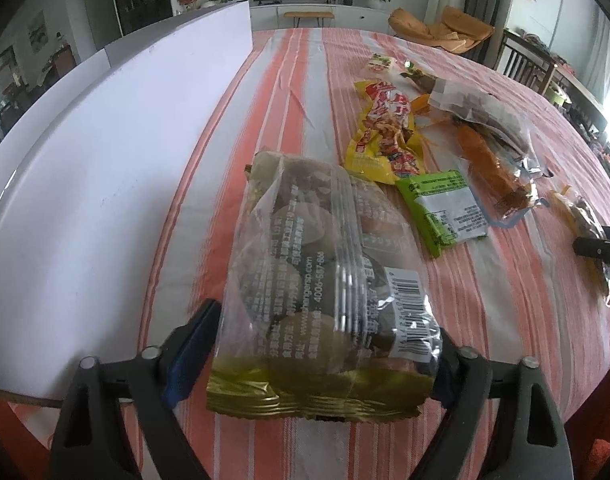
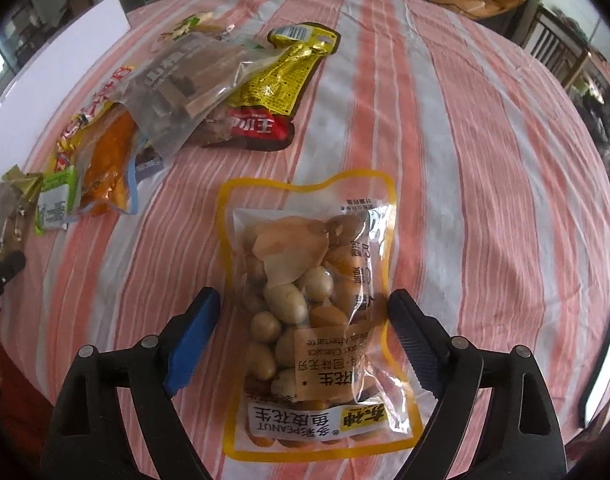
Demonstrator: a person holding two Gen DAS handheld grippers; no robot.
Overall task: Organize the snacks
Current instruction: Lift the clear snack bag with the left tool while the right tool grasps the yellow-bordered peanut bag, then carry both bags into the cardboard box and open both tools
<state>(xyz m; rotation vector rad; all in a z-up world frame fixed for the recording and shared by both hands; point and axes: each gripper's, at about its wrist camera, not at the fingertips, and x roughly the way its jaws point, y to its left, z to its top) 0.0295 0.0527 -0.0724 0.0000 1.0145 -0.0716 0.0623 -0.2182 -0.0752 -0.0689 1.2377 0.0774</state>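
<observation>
A clear bag of round pale snacks with a gold bottom seam [image 1: 313, 264] lies on the striped tablecloth [image 1: 289, 92]. My left gripper [image 1: 325, 320] is shut on its near end, with the blue pad against its left edge and the other finger tucked against its right corner. In the right wrist view a yellow-rimmed peanut bag [image 2: 309, 304] lies flat between the fingers of my right gripper [image 2: 305, 296], which is open with a small gap on each side. My right gripper's dark tip [image 1: 597, 246] shows at the far right of the left wrist view.
A loose pile of snacks lies beyond: a yellow-red packet [image 1: 385, 132], a green packet [image 1: 441, 208], an orange snack pouch [image 1: 489, 160], a clear bag of brown pieces [image 2: 185, 76] and a gold packet [image 2: 285, 76]. A white board [image 1: 105, 140] stands along the left.
</observation>
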